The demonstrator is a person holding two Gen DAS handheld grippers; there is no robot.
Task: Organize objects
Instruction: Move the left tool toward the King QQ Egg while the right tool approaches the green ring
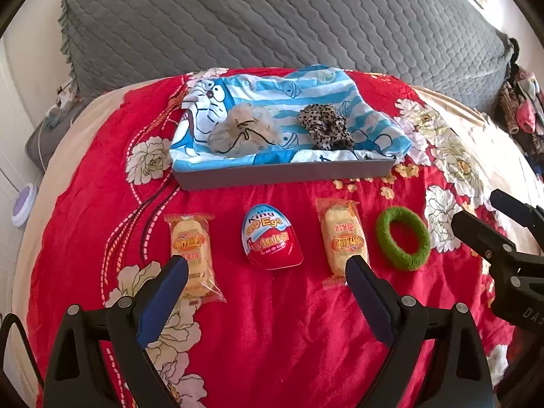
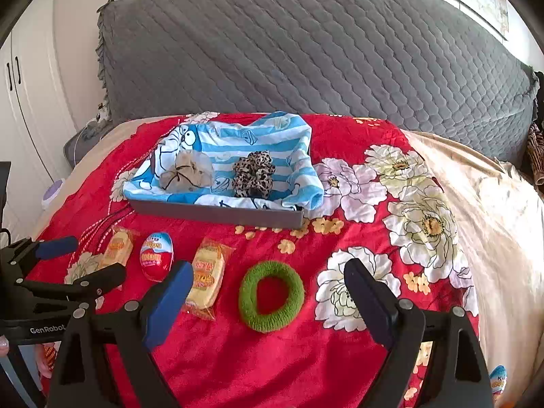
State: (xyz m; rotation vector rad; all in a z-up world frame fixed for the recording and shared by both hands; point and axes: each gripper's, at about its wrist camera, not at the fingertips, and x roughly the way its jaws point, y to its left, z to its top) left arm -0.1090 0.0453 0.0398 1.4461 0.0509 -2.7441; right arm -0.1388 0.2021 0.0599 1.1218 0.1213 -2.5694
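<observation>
On the red floral bedspread lie, in a row, a wrapped yellow snack cake [image 1: 193, 253], a King Egg chocolate egg [image 1: 271, 237], a second snack cake [image 1: 343, 239] and a green hair scrunchie [image 1: 403, 238]. Behind them a grey tray [image 1: 285, 172] lined with a blue cartoon cloth holds a beige scrunchie [image 1: 243, 129] and a leopard scrunchie [image 1: 324, 125]. My left gripper [image 1: 268, 272] is open and empty just in front of the egg. My right gripper [image 2: 268, 277] is open and empty, its fingers on either side of the green scrunchie [image 2: 271, 295]. The right wrist view also shows the egg [image 2: 157, 256] and the tray [image 2: 217, 213].
A grey quilted headboard [image 1: 272, 20] rises behind the bed. A second egg [image 2: 498, 379] lies at the bed's near right edge. White cupboards [image 2: 20, 102] stand at the left. Clothes [image 1: 523, 108] hang at the far right.
</observation>
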